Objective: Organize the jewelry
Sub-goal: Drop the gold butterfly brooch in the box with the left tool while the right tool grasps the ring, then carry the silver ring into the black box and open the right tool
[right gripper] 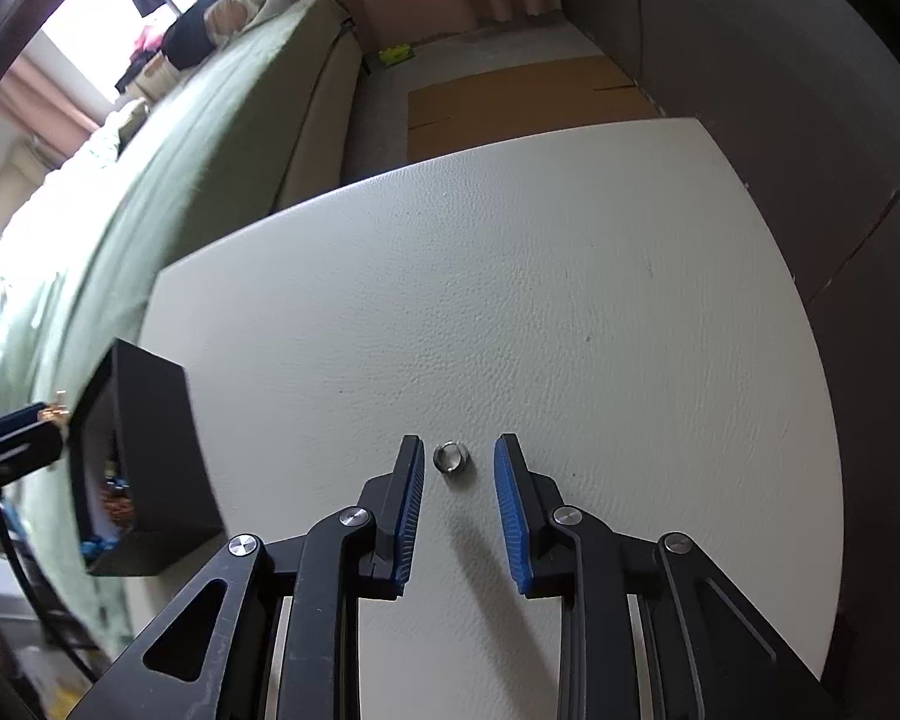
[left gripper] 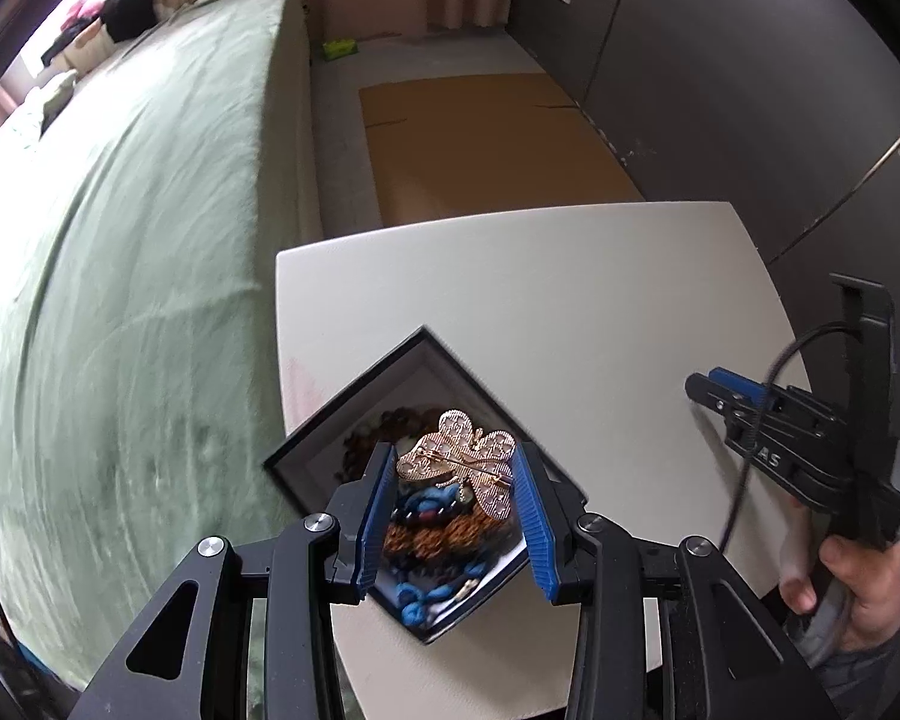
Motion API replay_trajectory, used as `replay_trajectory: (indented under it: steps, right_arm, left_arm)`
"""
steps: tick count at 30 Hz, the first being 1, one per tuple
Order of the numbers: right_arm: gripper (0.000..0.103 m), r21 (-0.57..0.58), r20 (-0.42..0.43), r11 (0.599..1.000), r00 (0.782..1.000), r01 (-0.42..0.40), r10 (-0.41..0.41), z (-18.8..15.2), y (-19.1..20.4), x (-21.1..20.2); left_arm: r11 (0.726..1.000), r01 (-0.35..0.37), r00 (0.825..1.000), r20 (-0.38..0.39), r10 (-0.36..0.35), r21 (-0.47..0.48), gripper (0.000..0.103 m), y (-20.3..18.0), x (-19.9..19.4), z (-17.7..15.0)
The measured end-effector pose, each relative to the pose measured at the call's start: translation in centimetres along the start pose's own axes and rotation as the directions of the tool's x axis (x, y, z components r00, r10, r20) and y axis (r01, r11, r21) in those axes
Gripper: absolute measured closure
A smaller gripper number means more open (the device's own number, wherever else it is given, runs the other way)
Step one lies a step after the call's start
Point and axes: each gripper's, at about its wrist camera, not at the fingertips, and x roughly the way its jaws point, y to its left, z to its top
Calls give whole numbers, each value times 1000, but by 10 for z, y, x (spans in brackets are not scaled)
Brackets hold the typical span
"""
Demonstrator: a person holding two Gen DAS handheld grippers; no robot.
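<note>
**Ring between the right jaws; brooch over the box**

1. White textured tabletop [right gripper: 570, 276]: bears the box at its 9 o'clock edge in the right wrist view, and the ring near centre.
2. Black square open-topped jewelry box [left gripper: 306, 450]: set corner-on at 6 o'clock in the left wrist view, already holding blue and brown beaded pieces.
3. Left gripper [left gripper: 457, 468]: blue-padded jaws fairly wide, closed on the gold filigree butterfly brooch [left gripper: 462, 450], held directly above the box interior. Brooch's long axis spans pad to pad.
4. Right gripper [right gripper: 453, 456]: jaws apart, holding nothing, low over the table.
5. Small silver metal ring [right gripper: 449, 458]: lies on the table between the right fingertips, nearer the left pad, touching neither. Far from the left gripper, so the right hand is judged the one to take it; closing straight in should suffice.
</note>
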Motion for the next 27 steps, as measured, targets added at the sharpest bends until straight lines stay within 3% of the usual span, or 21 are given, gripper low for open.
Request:
replay_trajectory:
  steps: [9, 13, 16, 17, 22, 27]
  right_arm:
    - [89, -144, 30, 975, 985, 172, -169, -5, 23, 4]
    - [89, -125, 49, 983, 990, 136, -131, -3, 22, -8]
    - [89, -109, 77, 989, 993, 99, -91, -2, 22, -22]
    - [89, -100, 87, 992, 994, 73, -64, -2, 21, -28]
    - [89, -86, 129, 995, 989, -56, 67, -5, 31, -53]
    - [89, -110, 163, 975, 964, -194, 210, -9, 56, -71]
  left_arm:
    - [997, 41, 999, 3, -41, -59, 62, 20, 4, -14]
    - [993, 83, 996, 17, -82, -78, 59, 25, 4, -15]
    - [992, 81, 996, 52, -76, -98, 41, 30, -2, -15]
    - [991, 81, 995, 68, -75, -104, 39, 32, -5, -15]
    - [985, 93, 991, 113, -77, -148, 38, 46, -19, -20]
    - [984, 70, 991, 126, -49, -163, 38, 58, -26, -29]
